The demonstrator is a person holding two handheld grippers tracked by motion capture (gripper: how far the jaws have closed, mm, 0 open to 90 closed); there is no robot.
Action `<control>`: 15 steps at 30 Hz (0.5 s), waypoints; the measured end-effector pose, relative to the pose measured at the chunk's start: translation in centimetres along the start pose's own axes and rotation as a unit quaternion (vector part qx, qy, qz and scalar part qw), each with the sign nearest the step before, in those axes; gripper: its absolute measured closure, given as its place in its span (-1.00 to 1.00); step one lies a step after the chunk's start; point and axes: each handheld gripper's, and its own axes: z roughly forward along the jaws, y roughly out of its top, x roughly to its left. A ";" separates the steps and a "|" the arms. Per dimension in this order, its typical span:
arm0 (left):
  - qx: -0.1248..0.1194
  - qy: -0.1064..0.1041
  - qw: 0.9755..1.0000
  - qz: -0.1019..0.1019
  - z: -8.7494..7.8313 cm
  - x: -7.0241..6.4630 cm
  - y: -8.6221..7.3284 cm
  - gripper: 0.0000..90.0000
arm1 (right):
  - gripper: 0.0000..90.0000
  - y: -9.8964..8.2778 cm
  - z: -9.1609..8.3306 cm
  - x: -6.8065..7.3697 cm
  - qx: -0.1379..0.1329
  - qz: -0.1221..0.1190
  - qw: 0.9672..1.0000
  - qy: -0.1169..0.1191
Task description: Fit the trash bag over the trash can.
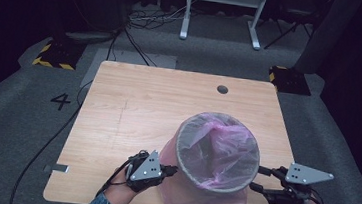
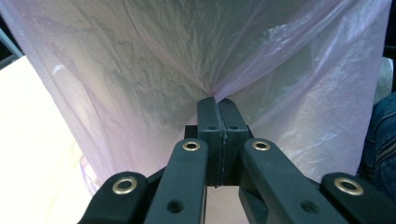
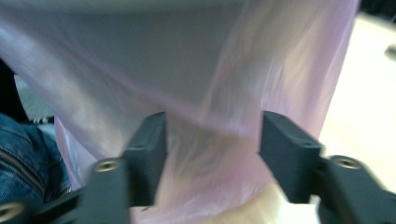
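Note:
A grey mesh bin lined with a thin pink plastic bag stands at the near middle of the wooden table. My left gripper is at the bin's left side. In the left gripper view its jaws are pressed together on a pinch of the bag, which puckers at the tips. On the bin's right side my right gripper has its jaws apart. In the blurred right gripper view, loose pink film lies between the spread jaws, and the pads do not press on it.
The bin sits close to the table's front edge, between my two hands. A small round hole lies near the table's far edge. Cables and a white stand are on the carpet beyond the table. A denim-clad leg is beside the bin.

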 end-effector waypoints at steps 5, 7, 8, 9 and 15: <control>-0.013 -0.005 1.000 0.001 -0.3 0.1 0.7 0.99 | 0.50 1.4 0.2 1.3 -0.011 -0.038 0.999 0.016; -0.012 -0.006 1.000 0.006 -0.5 0.1 0.8 0.99 | 0.93 1.6 0.4 1.6 0.005 -0.044 0.999 0.014; -0.013 -0.007 1.000 0.008 -0.5 0.2 0.8 0.99 | 0.99 1.6 0.4 1.6 0.008 -0.045 0.999 0.017; -0.013 -0.007 1.000 0.008 -0.6 0.2 0.8 0.99 | 1.00 1.5 0.4 1.6 0.012 -0.045 0.999 0.016; 0.005 -0.032 0.999 0.019 -0.1 -0.1 0.4 1.00 | 1.00 -0.5 1.2 0.7 0.039 -0.005 0.998 0.050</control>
